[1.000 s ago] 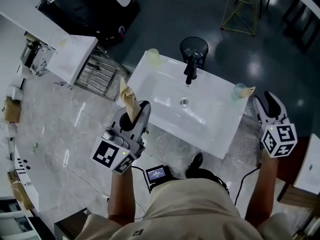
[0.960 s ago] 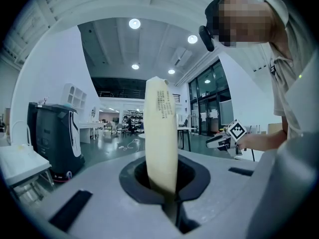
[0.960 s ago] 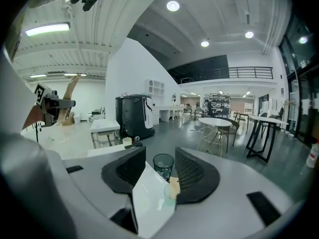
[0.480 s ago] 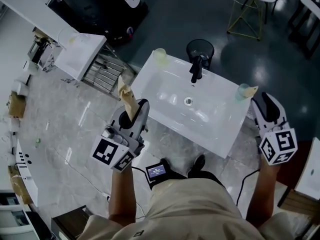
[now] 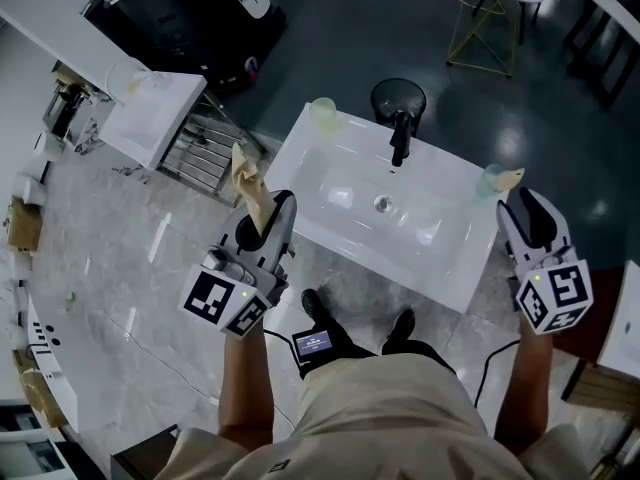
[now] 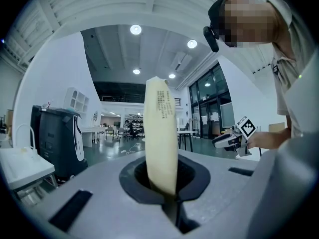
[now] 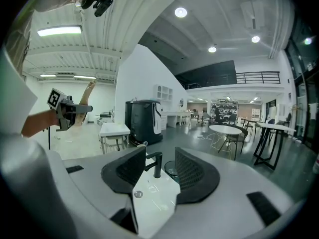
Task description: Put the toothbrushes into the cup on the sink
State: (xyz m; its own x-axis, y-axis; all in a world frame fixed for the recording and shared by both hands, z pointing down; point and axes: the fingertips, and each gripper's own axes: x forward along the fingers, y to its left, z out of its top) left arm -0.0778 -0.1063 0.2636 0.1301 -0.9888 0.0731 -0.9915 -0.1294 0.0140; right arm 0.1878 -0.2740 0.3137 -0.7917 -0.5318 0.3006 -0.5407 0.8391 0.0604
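The wrapped toothbrush (image 5: 250,183) sticks lengthwise out of the left claw (image 5: 268,223), its long axis in line with the claw and its free end pointing ahead, away from the person. The claw is pressed together on its lower end; the packet stands beside the sink's (image 5: 350,168) left edge, above the floor. The right claw (image 7: 155,173) is spread with nothing gripped, near a cup (image 5: 490,180) on the sink's right corner.
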